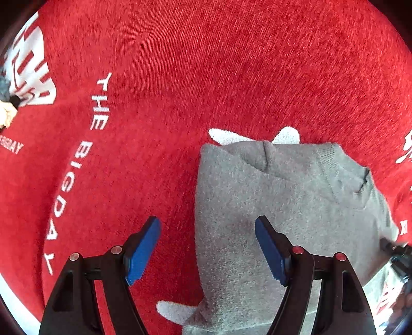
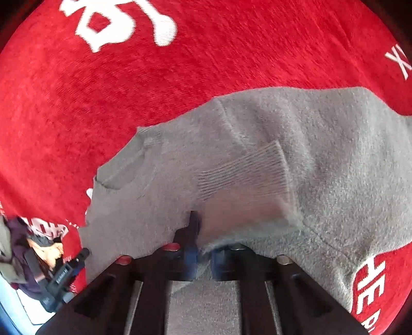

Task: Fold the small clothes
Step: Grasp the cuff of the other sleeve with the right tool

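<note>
Here my left gripper (image 1: pixel 208 247) hangs spread wide over the red cloth (image 1: pixel 180 77), straddling the left edge of the grey sweater (image 1: pixel 283 195) lying on it, while my right gripper (image 2: pixel 202 253) pinches the sweater's ribbed sleeve (image 2: pixel 244 175).

Right gripper (image 2: pixel 203 257) fingertips buried in blurred grey sweater (image 2: pixel 322 159) sleeve, white lettering (image 2: pixel 121 23) cut off at 12 o'clock, person (image 2: pixel 38 252) at 8 o'clock indistinct

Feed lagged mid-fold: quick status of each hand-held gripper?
Left hand-held gripper: open, holding nothing, over the edge of the grey knitted sweater.
Right hand-held gripper: closed on the sweater's fabric.
</note>
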